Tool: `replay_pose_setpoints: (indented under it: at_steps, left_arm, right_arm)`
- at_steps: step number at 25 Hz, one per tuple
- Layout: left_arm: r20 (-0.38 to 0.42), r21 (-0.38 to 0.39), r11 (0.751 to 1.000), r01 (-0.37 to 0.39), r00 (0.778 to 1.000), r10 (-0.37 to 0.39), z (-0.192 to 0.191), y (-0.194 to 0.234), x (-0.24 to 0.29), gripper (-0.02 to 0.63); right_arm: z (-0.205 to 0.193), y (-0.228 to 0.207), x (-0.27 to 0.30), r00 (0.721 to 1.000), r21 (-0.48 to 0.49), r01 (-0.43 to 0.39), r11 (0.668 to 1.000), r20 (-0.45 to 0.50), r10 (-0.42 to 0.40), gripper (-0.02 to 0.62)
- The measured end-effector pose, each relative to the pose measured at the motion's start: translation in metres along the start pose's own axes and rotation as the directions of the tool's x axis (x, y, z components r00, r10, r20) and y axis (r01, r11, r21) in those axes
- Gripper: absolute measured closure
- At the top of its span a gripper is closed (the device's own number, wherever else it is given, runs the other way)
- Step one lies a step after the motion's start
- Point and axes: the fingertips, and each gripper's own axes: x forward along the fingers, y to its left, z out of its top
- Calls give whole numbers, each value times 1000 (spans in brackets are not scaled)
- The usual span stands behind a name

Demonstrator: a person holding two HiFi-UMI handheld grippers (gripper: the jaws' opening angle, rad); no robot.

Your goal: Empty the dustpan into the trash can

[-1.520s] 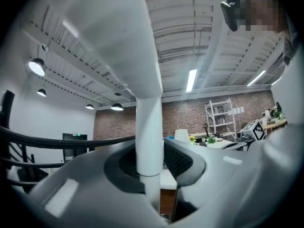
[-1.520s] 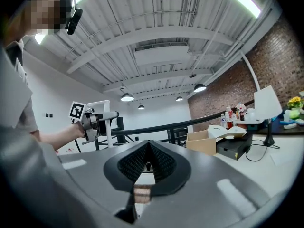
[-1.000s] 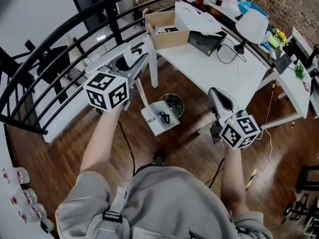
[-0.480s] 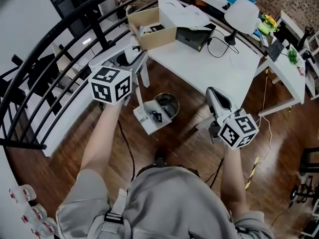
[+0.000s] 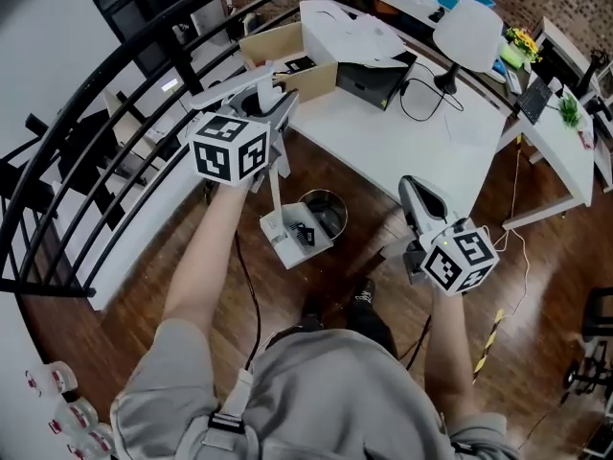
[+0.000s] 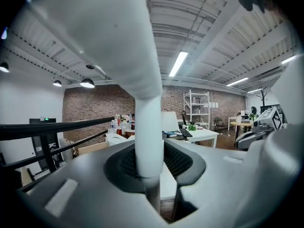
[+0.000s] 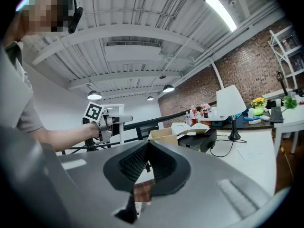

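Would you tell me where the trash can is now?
In the head view, the trash can stands on the floor at centre, by the white table, with the dustpan at its left.

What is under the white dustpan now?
Wooden floor shows all around the dustpan, which the left gripper holds by its handle; its far corner overlaps the trash can rim. The pan covers the floor patch and rim part directly beneath.

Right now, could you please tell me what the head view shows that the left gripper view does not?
Only the head view shows the dustpan's pan down by the trash can. Only the left gripper view shows the ceiling light and, close up, the left gripper clamping the dustpan handle. Both show the white table and lamp.
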Motion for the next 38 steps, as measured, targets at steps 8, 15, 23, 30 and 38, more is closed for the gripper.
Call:
replay_pose_setpoints:
  at_steps: [8,15,23,30,38]
  left_arm:
    - [-43,6,1000,-30,999,30,6,0,88,500]
    - [-99,5,999,-35,994,35,1,-6,185,500]
    - [-175,15,999,-37,984,39,-13,-19,277,500]
    - [-202,28,999,-42,978,47,-19,-27,314,500]
    - [-186,23,999,-49,981,52,-17,-28,303,500]
  right_arm:
    - [28,-68,31,995,10,-90,996,41,90,597]
    - [44,-132,50,989,31,-145,989,31,144,597]
    - [58,-187,49,989,35,-148,988,30,147,597]
    - [63,-216,49,988,41,-150,988,31,149,597]
    - [61,-211,54,982,40,-186,982,24,185,597]
